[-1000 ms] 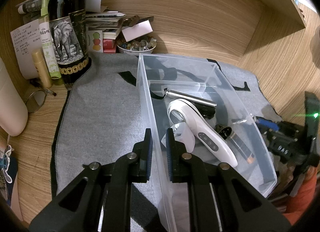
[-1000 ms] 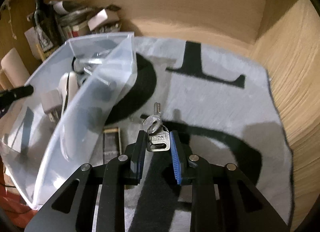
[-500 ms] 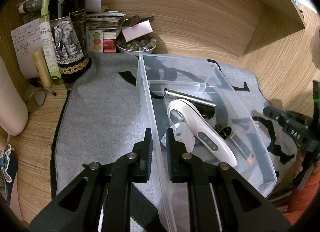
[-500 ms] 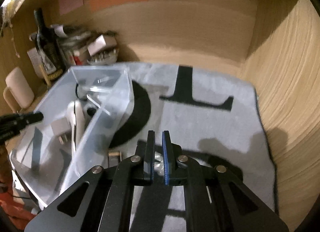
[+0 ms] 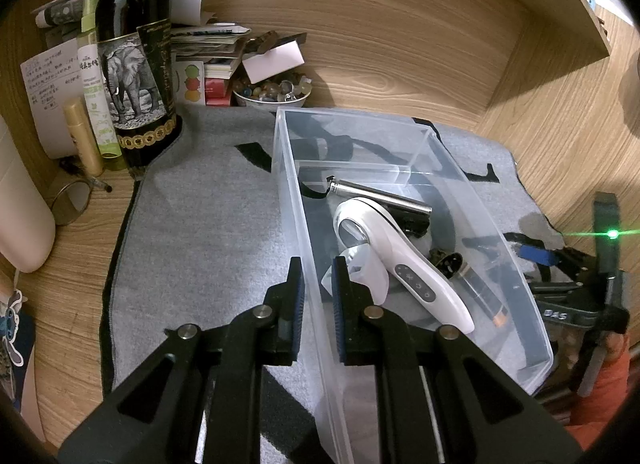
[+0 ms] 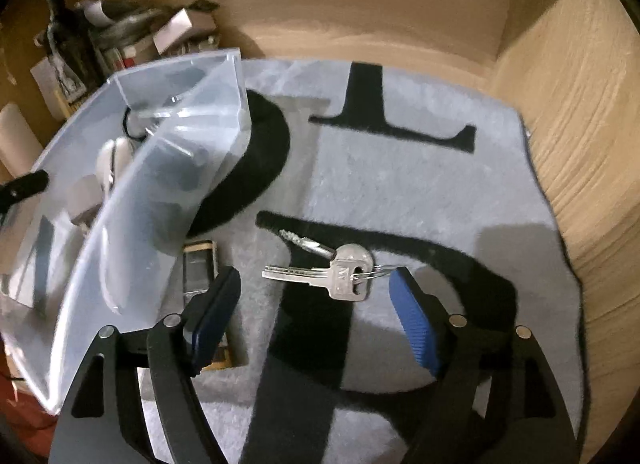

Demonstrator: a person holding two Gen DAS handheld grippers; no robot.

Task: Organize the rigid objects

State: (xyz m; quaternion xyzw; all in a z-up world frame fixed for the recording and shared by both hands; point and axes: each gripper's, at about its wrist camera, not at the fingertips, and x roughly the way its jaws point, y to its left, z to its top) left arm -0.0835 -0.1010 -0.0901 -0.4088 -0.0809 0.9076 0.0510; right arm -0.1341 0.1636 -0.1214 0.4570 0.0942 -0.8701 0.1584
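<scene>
Clear plastic is what your left gripper (image 5: 318, 292) is clamped on: its blue-padded jaws are drawn in tight on the near side wall of the storage bin (image 5: 538, 328), one finger outside on the grey mat (image 5: 208, 232), the other inside. In the bin lie a white handheld device (image 5: 400, 260), a metal cylinder (image 5: 380, 194) beyond it, and a few dark small items you can't make out well.

Your right gripper (image 6: 316, 296) stands wide apart, its jaws having just been opening, and it has hold of nothing. The bunch of keys (image 6: 340, 272) lies flat on the mat to the right of the bin, between the spread fingers; the key ring sits right at the right pad (whether it touches is unclear). A small dark rectangular object (image 6: 198, 264) lies on the mat just beside the bin's outer wall, partly under the left finger.
</scene>
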